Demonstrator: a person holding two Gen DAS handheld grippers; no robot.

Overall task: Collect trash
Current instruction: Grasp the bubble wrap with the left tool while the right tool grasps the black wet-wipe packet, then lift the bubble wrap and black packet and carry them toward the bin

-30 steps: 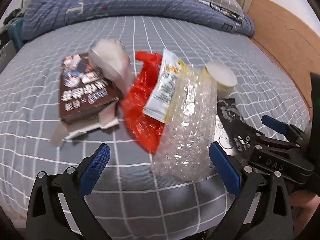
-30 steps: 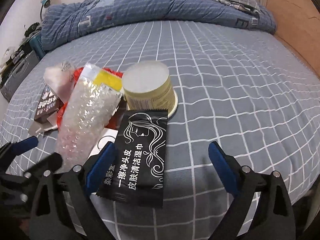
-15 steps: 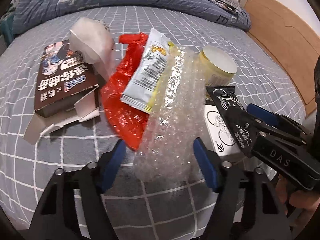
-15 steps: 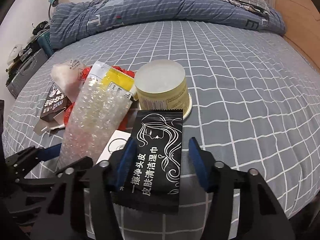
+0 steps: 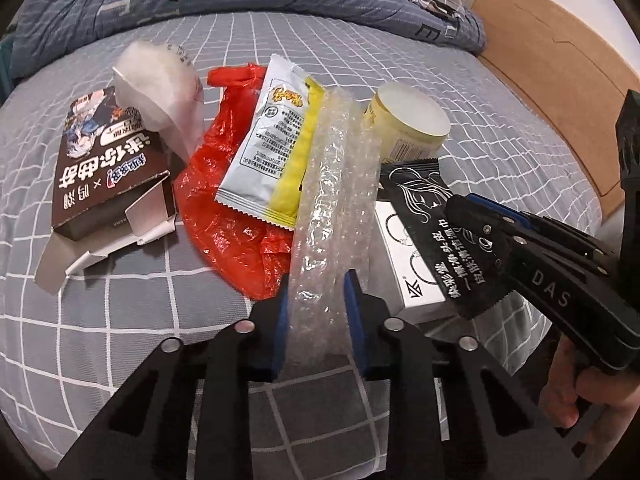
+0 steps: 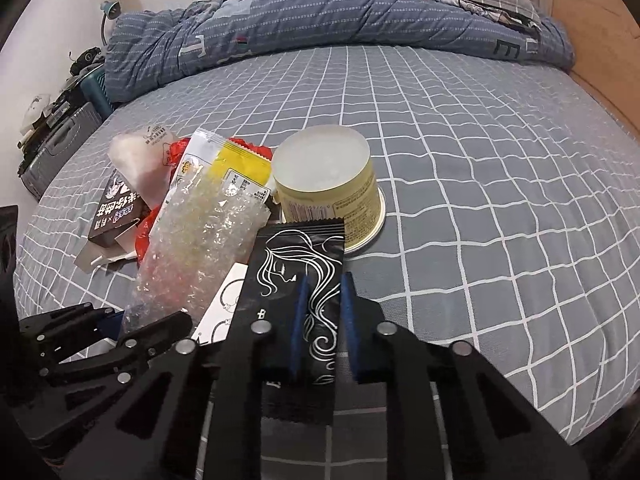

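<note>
Trash lies in a pile on the grey checked bed. My left gripper (image 5: pixel 315 312) is shut on the near end of a clear bubble wrap strip (image 5: pixel 336 200). My right gripper (image 6: pixel 322 326) is shut on a black wet-wipe packet (image 6: pixel 298 276); it also shows in the left wrist view (image 5: pixel 476 236), holding the packet (image 5: pixel 420 200). Beside them lie a yellow-white snack packet (image 5: pixel 272 148), a red plastic bag (image 5: pixel 232 224), a brown open box (image 5: pixel 108 168), a white wrapper (image 5: pixel 156 92), an upturned yellow cup (image 6: pixel 328 184) and a white card box (image 5: pixel 408 264).
A blue quilt (image 6: pixel 320 28) and pillow lie at the head of the bed. A wooden headboard (image 5: pixel 548 80) runs along the right. Cases and clutter (image 6: pixel 56 140) stand on the floor to the left. The bedsheet (image 6: pixel 480 200) stretches to the right of the cup.
Both grippers have moved in and closed: the left onto the bubble wrap's near end, the right onto the black packet.
</note>
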